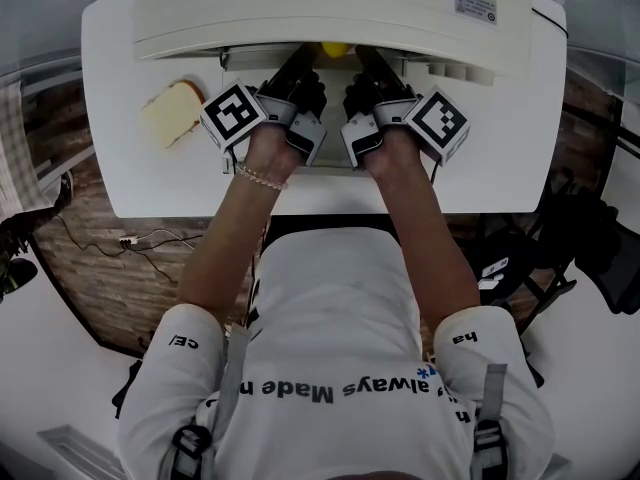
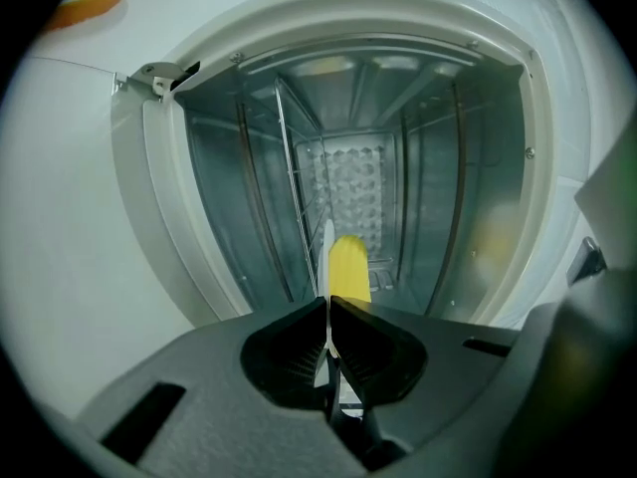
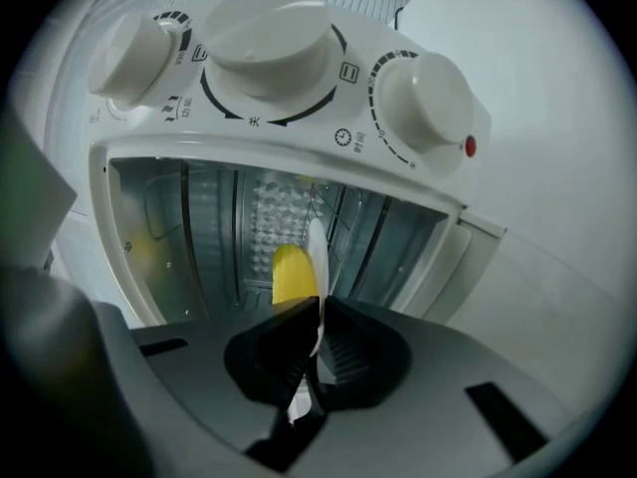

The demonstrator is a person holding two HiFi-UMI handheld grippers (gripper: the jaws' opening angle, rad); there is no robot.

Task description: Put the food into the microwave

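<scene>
The yellow food (image 2: pixel 348 267), smooth and rounded at its end (what kind cannot be told), sits on one thin white plate (image 2: pixel 327 245) seen edge-on at the centre of both gripper views, in the open mouth of the microwave (image 2: pixel 169 197). In the head view a bit of it shows at top centre. Two grippers hold that plate. The left gripper (image 2: pixel 327 312) has its ribbed black jaws closed on the plate's near rim, and the right gripper (image 3: pixel 317 315) pinches the rim the same way, with the food just left of its jaws. In the head view both bare forearms stretch forward side by side from the lower centre of the frame. The hands are wrapped round the grippers' handles, and a beaded bracelet (image 1: pixel 260 176) circles the left wrist. Two marker cubes (image 1: pixel 233 113) face up, one on each gripper, to either side of the wrists. The microwave's cavity is dull ribbed metal with a dimpled back wall and wire rails on the sides. Its casing is glossy white plastic. Three round white knobs (image 3: pixel 267 38) line the panel across the top of the right gripper view, the rightmost bearing a red dot (image 3: pixel 470 146). One slice of pale bread (image 1: pixel 173 113) lies on the white table (image 1: pixel 120 168) at the left of the head view, well apart from the grippers.
</scene>
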